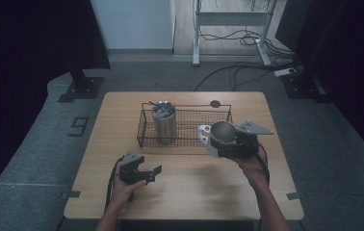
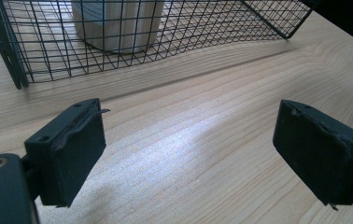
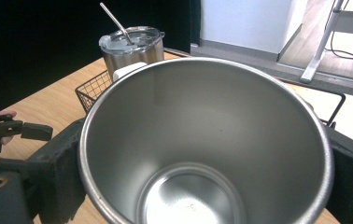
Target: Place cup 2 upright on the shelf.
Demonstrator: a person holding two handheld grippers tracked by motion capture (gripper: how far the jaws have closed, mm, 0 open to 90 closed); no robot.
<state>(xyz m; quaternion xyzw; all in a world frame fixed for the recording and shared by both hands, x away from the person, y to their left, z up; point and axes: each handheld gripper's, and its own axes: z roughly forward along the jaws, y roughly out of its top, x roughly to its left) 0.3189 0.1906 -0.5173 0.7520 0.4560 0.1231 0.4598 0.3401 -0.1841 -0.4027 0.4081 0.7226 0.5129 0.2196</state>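
Steel cup [image 3: 207,140] sits right at the lens in the right gripper view, mouth open toward the camera, inside bare and shiny, w/ a black pad pressed against its wall on each side. So the right gripper [image 1: 229,143] is clamped on the cup, jaws roughly mid-width. From the high view the cup [image 1: 222,132] is held just at the near right corner of the wire basket [image 1: 186,126], at its front rim; can't tell if it touches the wire. Something white [image 1: 203,134] shows at the cup's left side, too small to make out.

Inside the basket, at its left end, a 2nd steel tumbler [image 1: 164,120] stands upright w/ a clear lid and a metal straw [image 3: 115,22] poking out at a tilt.

Left gripper [image 1: 141,172] rests low over the tabletop [image 1: 194,187], near the front left, well apart from the basket. Its jaws stand wide open w/ nothing between them, just bare wood grain in the left gripper view, and the basket mesh [image 2: 165,32] w/ the tumbler base [image 2: 118,28] beyond.
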